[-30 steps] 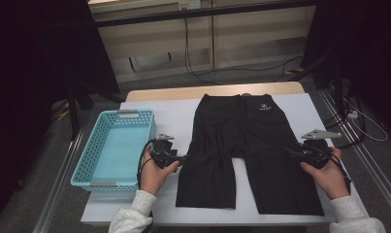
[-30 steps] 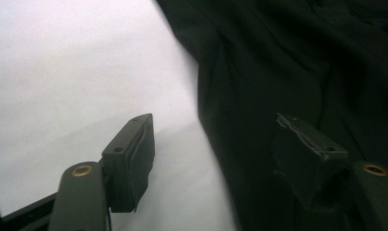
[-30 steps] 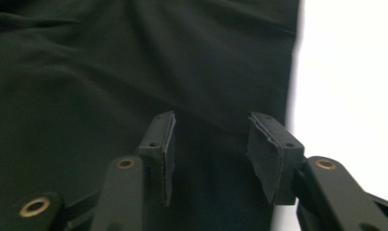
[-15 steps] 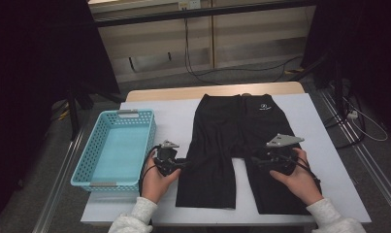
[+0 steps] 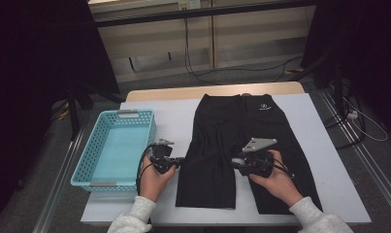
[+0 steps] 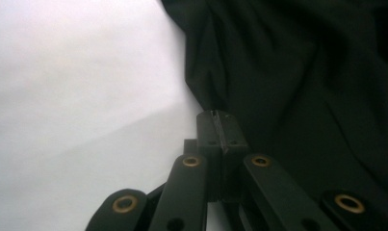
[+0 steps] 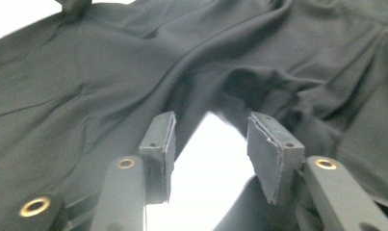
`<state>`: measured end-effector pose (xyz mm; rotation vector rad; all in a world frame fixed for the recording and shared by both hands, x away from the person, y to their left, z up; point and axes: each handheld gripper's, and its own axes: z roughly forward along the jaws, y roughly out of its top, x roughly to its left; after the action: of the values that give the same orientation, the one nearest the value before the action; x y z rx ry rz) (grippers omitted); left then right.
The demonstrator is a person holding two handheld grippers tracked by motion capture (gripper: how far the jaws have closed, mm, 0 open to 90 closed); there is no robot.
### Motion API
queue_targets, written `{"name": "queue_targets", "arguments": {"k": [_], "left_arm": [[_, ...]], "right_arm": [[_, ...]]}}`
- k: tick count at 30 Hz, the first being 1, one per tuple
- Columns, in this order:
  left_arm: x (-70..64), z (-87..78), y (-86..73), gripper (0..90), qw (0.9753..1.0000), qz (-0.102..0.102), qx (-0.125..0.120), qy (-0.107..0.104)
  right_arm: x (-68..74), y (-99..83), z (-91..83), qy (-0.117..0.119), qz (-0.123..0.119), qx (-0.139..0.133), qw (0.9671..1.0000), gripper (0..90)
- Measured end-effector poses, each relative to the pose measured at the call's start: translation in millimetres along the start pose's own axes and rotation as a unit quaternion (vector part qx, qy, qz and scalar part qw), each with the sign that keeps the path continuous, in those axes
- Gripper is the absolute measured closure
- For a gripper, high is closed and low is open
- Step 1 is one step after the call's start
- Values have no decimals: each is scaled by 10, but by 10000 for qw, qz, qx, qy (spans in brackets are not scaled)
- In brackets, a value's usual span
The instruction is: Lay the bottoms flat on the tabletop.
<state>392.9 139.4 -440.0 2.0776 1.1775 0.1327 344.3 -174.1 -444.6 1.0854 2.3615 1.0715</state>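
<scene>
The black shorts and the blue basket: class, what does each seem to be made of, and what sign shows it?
Black shorts: a thin, soft, matt woven or knit fabric, judging by its limp creases. Blue basket: probably moulded plastic, with stiff perforated walls and a smooth, even colour.

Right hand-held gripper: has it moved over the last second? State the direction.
Yes. The right hand-held gripper has moved leftward from the black shorts' right edge to the gap between their legs.
</scene>
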Motion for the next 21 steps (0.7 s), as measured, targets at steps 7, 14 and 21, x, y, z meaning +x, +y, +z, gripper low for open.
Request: {"name": "queue_targets", "arguments": {"k": [7,14,21], "left_arm": [[68,-8,21,900,9998,-182,-54,92],[44,1,19,900,9997,-145,-36,173],[35,13,10,900,9996,-122,12,266]], "right_arm": [[8,4,206,112,211,237,9994,702],[15,-8,214,385,289,242,9985,900],[-53,-80,-59,349,337,259,9985,900]]}}
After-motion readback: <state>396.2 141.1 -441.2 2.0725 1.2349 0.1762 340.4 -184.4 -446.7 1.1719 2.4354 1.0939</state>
